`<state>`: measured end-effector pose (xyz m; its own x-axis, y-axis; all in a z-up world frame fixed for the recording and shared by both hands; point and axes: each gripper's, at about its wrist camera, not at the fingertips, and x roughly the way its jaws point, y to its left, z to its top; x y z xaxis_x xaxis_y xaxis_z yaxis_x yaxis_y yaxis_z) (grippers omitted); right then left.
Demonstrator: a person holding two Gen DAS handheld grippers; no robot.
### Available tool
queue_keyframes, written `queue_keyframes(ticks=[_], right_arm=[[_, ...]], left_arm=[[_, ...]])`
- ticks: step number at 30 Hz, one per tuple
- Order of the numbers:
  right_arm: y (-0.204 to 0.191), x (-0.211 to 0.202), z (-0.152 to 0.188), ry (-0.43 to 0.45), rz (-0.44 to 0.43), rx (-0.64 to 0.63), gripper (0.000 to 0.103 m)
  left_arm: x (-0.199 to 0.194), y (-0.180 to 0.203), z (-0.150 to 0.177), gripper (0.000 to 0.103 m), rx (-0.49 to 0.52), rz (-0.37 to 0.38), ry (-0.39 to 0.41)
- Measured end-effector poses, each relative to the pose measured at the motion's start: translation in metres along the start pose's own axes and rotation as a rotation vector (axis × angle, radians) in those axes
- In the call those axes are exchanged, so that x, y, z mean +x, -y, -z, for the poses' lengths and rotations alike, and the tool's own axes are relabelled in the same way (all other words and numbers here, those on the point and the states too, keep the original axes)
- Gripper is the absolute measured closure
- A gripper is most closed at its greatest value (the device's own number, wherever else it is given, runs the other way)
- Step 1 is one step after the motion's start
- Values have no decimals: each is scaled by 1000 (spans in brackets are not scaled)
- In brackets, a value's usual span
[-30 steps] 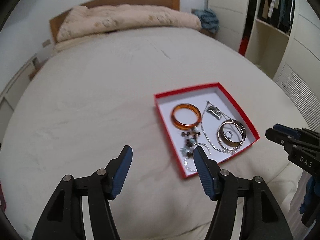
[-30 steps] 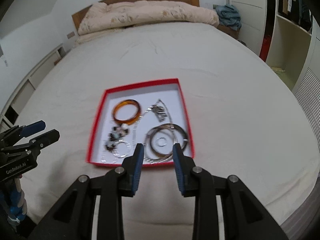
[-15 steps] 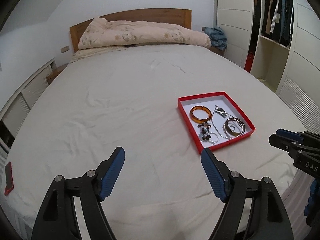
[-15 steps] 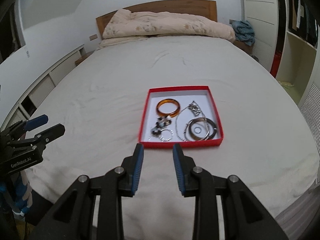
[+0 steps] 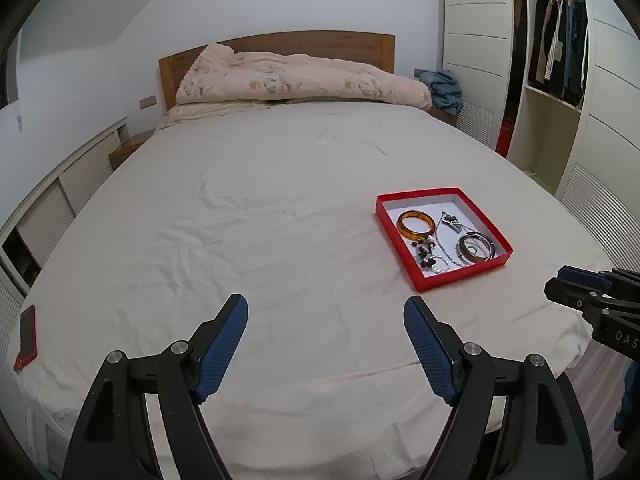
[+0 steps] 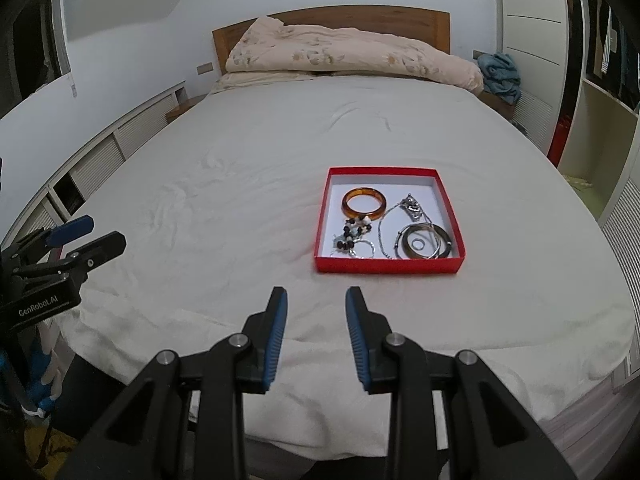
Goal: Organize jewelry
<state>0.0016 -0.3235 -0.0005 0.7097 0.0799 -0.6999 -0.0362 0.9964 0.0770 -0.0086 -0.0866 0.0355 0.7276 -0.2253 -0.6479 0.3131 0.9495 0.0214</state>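
bed [image 6: 240, 184] | red tray [image 6: 388, 266] beyond right tool [image 6: 316, 308], apart

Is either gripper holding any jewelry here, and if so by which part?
Nothing is held. The left gripper, jaws opening, and the right gripper are both empty; all jewelry lies in the red box.

Wide bare sheet across the bed [image 5: 248, 216], nothing between either claw and the red tray [image 6: 390, 266]. Tray's low rim is the only barrier to its contents. A phone [image 5: 26, 338] lies at the far left edge, the quilt [image 6: 344, 54] heaped by the headboard.
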Motion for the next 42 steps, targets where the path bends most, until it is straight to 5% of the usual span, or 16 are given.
queue_keyframes(ticks=[6, 9, 19, 42], right_arm=[[-3, -4, 6, 6, 5, 8, 74], [-2, -5, 8, 18, 11, 11, 58], [-2, -9, 9, 43, 27, 23, 41], [-1, 5, 14, 22, 54, 41, 36]], left_arm=[[-9, -3, 8, 16, -5, -13, 15], [-12, -4, 10, 15, -9, -18, 19], [-12, -7, 14, 13, -20, -25, 14], [-2, -10, 22, 12, -37, -19, -11]])
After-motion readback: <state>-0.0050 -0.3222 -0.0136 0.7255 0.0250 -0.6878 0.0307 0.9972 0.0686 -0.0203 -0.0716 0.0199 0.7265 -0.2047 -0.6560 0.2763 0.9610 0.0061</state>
